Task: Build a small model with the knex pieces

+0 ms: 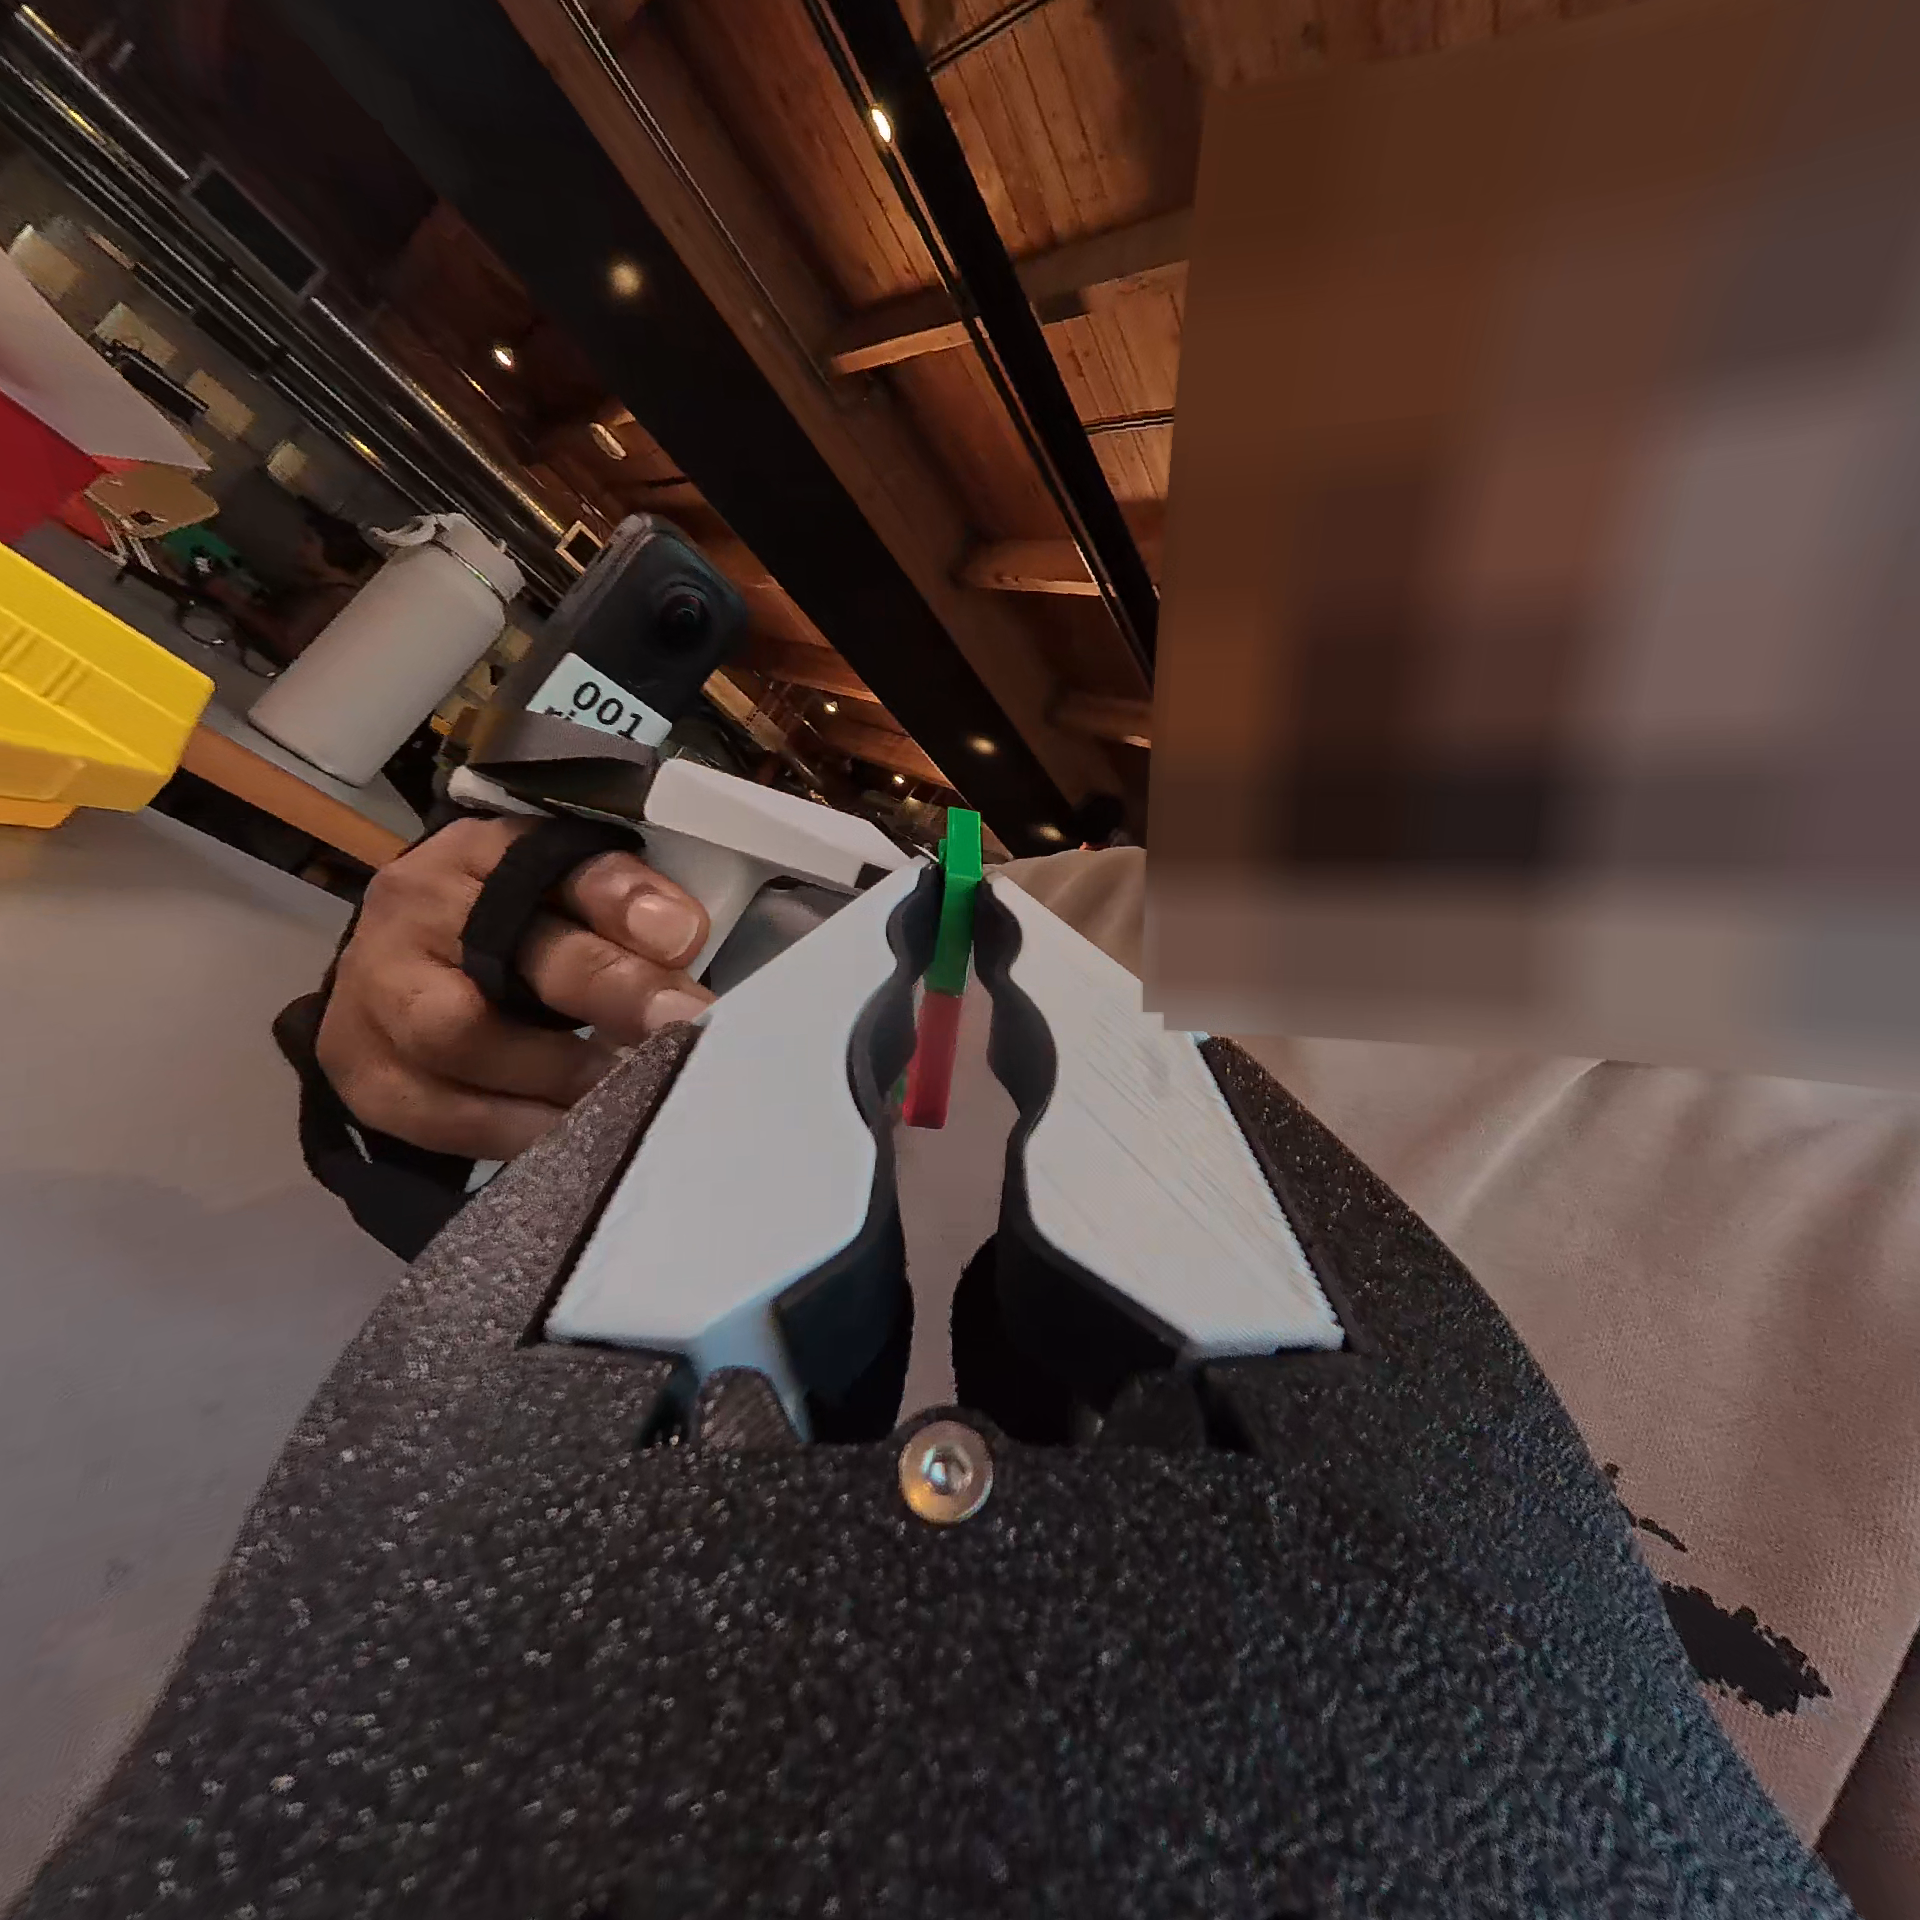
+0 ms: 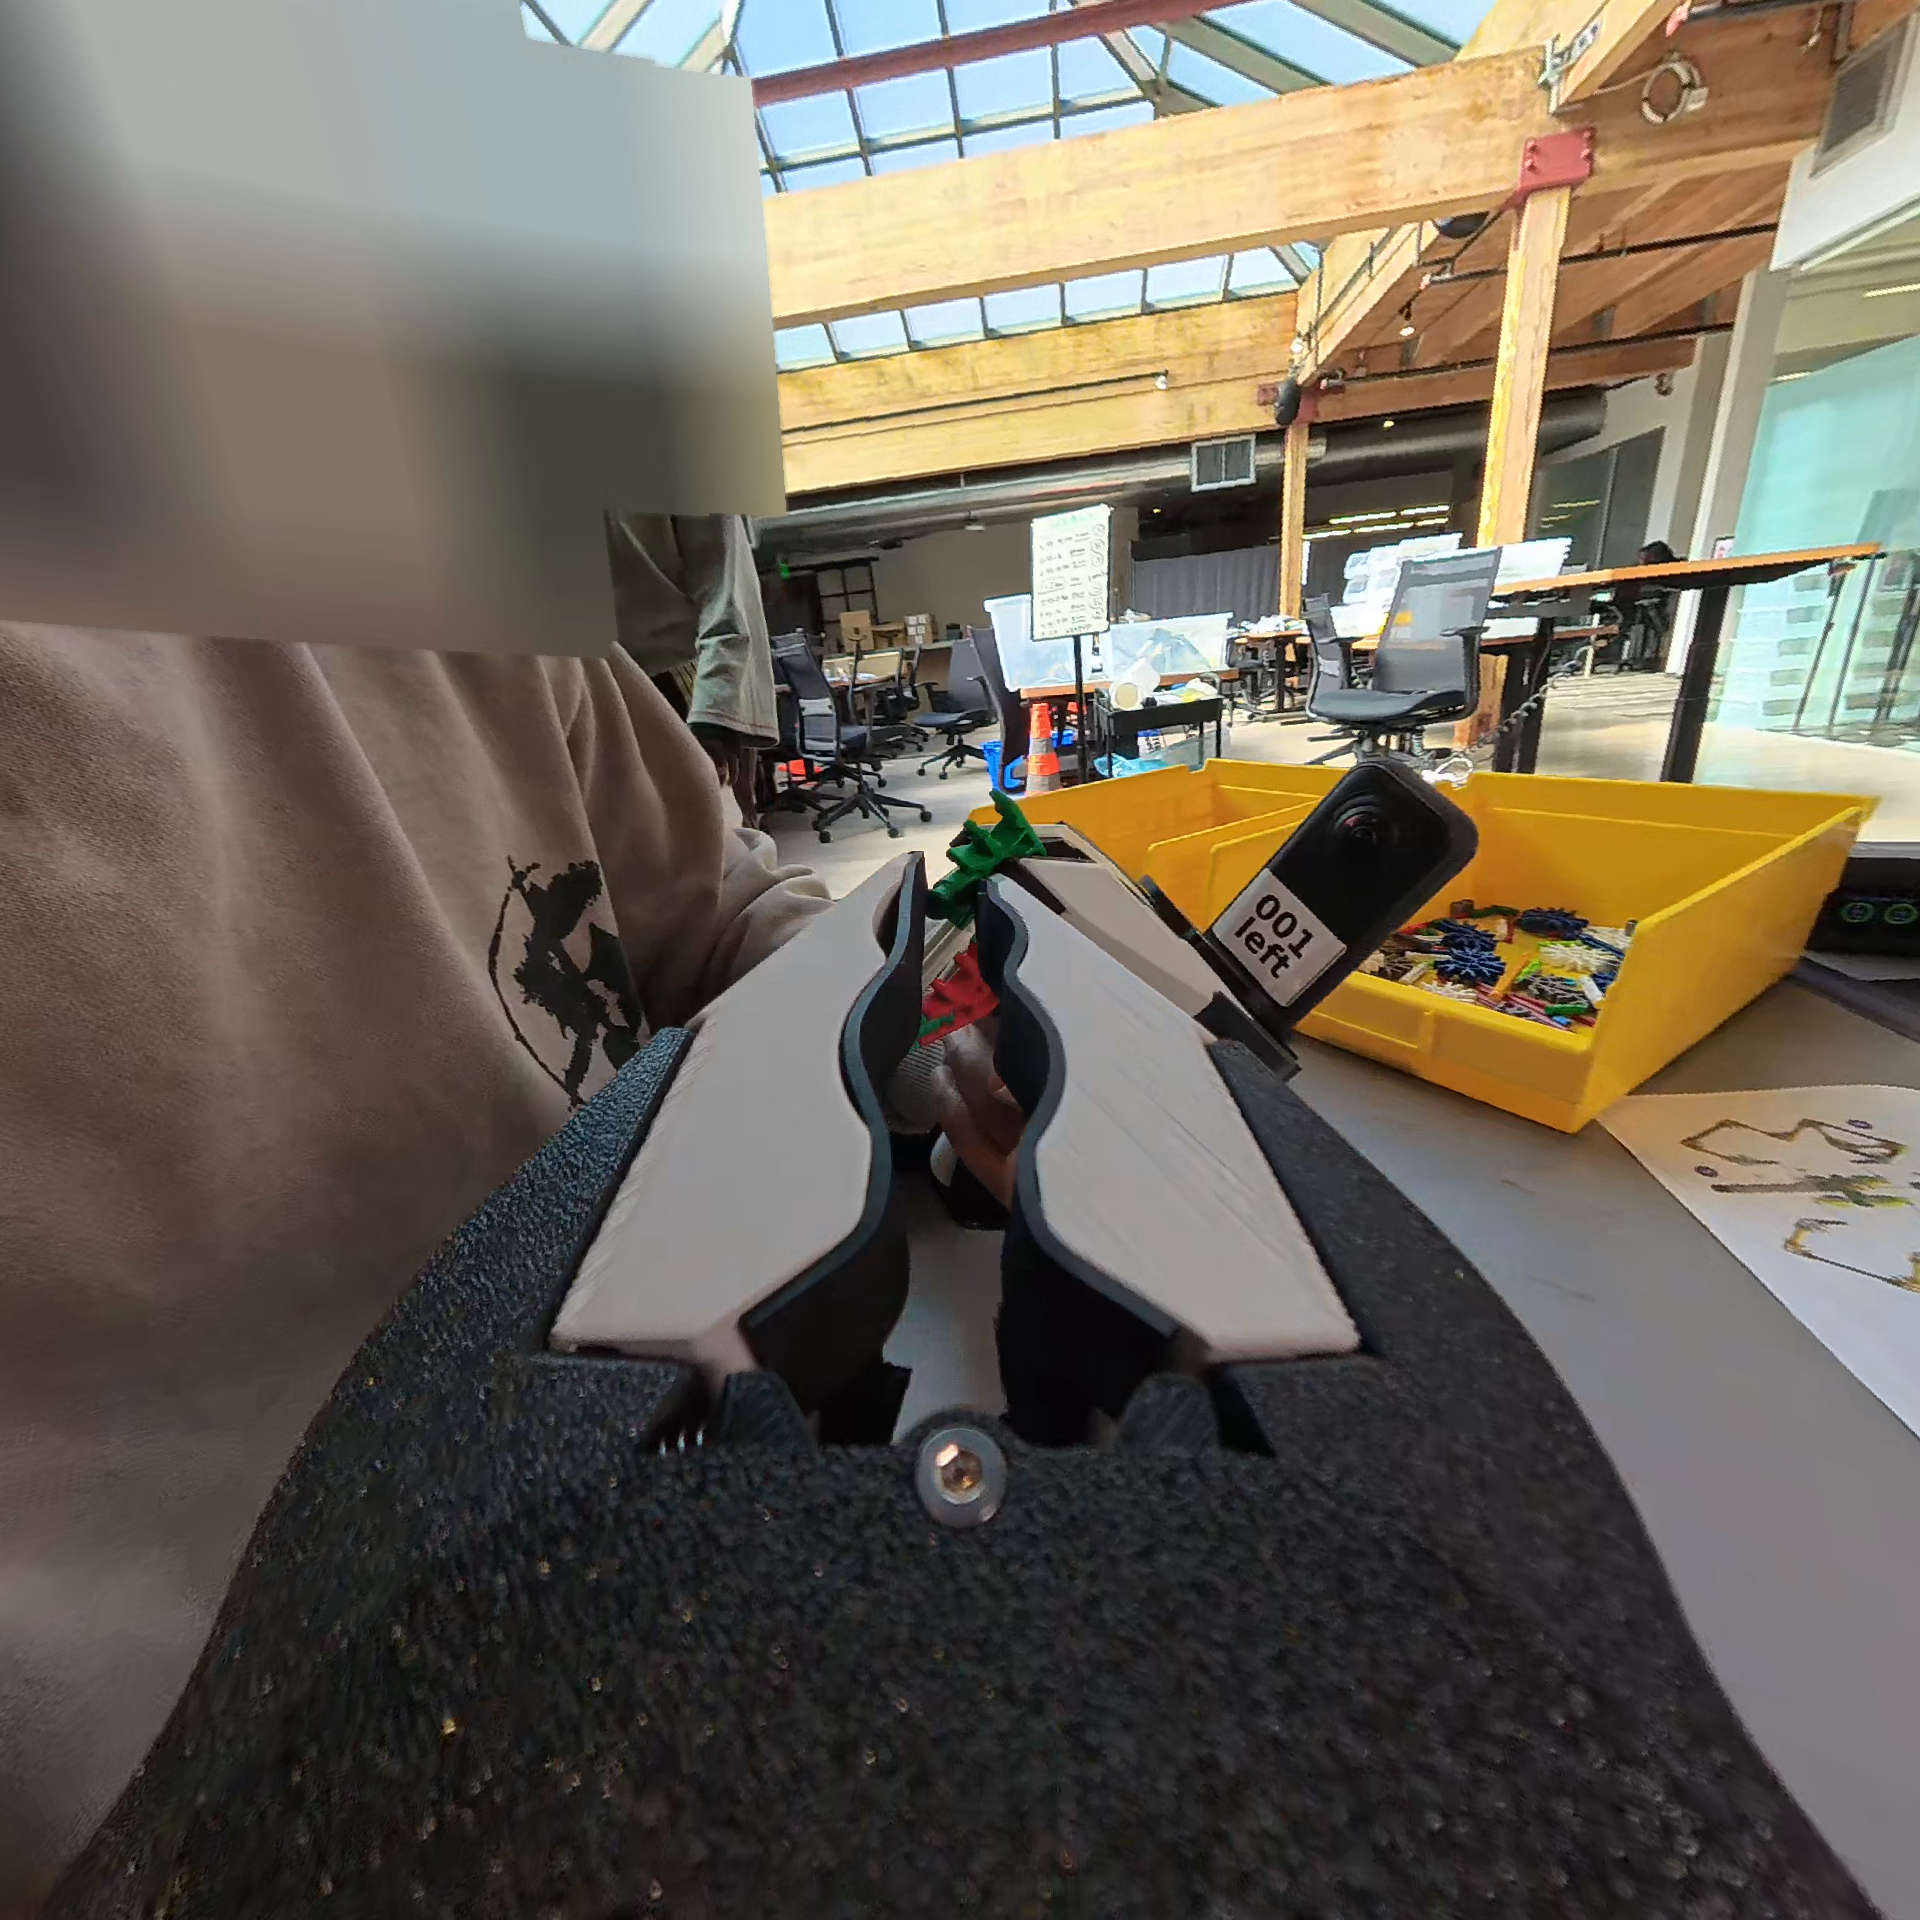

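Between the two grippers, held up in front of the person's beige sweatshirt [image 2: 260, 935], sits a small plastic construction piece, green [image 1: 958, 894] at one end and red [image 1: 932, 1060] at the other. The left gripper [image 1: 956, 883] has its jaws closed on the green part, with the red part lying back in the gap between the jaws. In the right wrist view the same green part [image 2: 977, 857] shows just beyond the right gripper [image 2: 951, 883], whose jaws stand close together around the red part [image 2: 956, 997]; I cannot tell whether they actually pinch it.

A yellow bin [image 2: 1714, 935] stands on the grey counter [image 2: 1558, 1351] behind the left gripper. One of its compartments holds a loose heap of small rods and toothed connector wheels [image 2: 1496, 956] in blue, white and other colours.

The person's right hand [image 1: 468, 997], in a black strap, wraps the white handle of the right gripper, thumb forward, with its black camera [image 1: 665, 623] tilted above. A white bottle [image 1: 395, 665] stands farther back, and a printed sheet [image 2: 1818, 1195] lies on the counter beside the bin.
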Demonstrator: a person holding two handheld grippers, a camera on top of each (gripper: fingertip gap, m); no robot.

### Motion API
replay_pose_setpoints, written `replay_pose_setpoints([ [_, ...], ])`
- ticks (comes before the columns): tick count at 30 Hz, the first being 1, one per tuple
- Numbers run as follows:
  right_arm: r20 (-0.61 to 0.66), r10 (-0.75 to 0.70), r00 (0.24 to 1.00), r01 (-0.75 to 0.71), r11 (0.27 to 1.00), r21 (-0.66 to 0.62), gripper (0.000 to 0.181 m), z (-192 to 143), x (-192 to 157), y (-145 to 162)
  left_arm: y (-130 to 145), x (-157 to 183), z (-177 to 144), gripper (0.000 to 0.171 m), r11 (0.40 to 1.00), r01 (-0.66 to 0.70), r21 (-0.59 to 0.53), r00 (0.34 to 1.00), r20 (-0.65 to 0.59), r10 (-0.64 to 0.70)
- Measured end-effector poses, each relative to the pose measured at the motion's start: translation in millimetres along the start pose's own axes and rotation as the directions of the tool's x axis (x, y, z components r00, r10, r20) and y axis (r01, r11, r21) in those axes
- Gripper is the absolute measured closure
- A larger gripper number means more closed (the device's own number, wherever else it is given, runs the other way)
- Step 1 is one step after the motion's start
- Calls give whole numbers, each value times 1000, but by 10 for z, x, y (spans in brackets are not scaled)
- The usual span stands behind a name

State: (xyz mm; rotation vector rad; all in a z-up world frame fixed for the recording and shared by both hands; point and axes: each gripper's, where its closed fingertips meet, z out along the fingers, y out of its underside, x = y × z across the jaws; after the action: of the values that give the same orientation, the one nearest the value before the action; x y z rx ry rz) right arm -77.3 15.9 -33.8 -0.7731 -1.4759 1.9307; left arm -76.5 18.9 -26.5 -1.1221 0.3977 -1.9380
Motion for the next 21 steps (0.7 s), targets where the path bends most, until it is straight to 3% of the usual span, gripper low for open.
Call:
replay_pose_setpoints([
  [6, 164, 86, 983, -87, 996, -3, 175, -11, -148, 9, 114, 68, 61, 168, 998, 11, -56, 997, -76, -15],
  [13, 373, 221, 901, -234, 972, -13, 177, 10, -353, 1, 244, 206, 151, 169, 988, -36, -150, 976, -219, 3],
  [21, 483, 319, 816, -321, 944, -81, 178, -31, -402, 102, 337, 179, 120, 168, 964, -11, -265, 941, -328, -80],
])
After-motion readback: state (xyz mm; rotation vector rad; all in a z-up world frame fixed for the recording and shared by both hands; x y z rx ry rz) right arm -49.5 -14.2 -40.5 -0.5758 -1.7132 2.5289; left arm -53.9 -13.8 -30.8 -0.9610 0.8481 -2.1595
